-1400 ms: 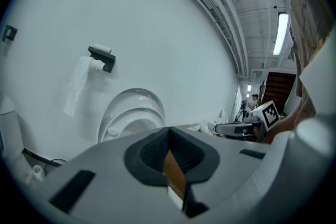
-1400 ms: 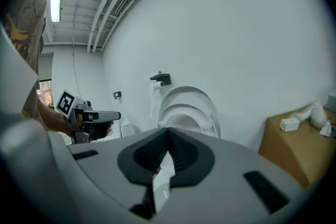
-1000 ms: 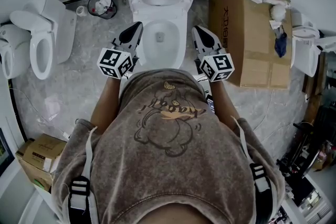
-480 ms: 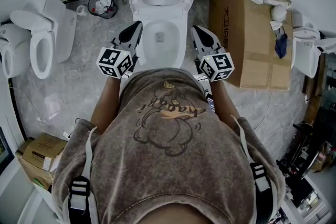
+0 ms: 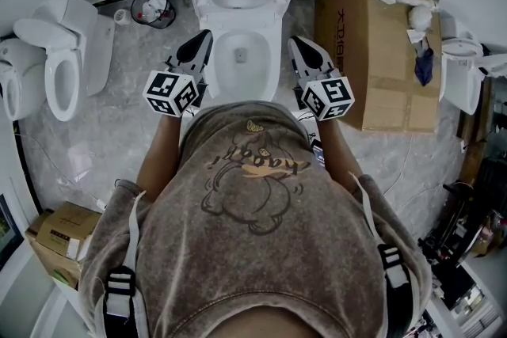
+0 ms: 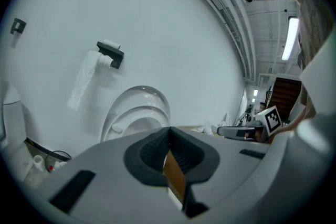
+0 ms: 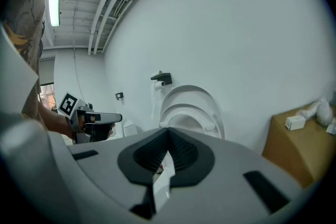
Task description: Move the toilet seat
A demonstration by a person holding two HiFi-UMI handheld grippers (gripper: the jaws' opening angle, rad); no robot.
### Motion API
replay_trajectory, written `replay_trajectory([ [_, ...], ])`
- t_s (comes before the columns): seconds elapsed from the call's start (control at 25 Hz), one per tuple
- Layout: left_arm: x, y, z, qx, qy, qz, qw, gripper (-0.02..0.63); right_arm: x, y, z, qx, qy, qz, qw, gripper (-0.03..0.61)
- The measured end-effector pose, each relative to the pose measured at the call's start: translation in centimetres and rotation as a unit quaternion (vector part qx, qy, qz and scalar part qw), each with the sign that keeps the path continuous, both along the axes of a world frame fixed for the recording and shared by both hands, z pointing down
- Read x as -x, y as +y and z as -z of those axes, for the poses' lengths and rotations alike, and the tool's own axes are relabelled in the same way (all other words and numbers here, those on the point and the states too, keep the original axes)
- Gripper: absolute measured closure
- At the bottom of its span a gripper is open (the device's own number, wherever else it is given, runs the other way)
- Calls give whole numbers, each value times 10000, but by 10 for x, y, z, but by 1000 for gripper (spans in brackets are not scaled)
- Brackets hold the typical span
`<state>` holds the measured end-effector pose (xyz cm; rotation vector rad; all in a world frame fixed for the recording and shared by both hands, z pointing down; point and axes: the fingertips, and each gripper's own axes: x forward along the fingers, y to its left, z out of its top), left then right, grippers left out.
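beside toilet (image 5: 273,63), both grippers (image 5: 204,38) (image 5: 296,42) near-level

Head view from above the person (image 5: 253,233), steeply down, toilet (image 5: 269,67) at upper centre, two gripper views low beside it, facing the wall (image 6: 157,18), close, both sharing the raised toilet seat (image 6: 138,112) mid-frame.

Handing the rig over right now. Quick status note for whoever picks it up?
Left gripper: shut, empty, left of the bowl.
Right gripper: shut, empty, right of the bowl.
Toilet seat: upright against the raised lid, neither gripper touching it.
Done: nothing visible.
Left: reach the seat and move it, likely down onto the bowl.
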<state>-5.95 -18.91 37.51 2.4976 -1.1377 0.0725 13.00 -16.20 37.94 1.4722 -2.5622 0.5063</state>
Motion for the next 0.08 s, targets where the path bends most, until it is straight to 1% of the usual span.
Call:
replay_trajectory([
  [0.08,1,-1,0,-1,17,12,10000,604,0,0,-1,1,4,-4,10000,580],
])
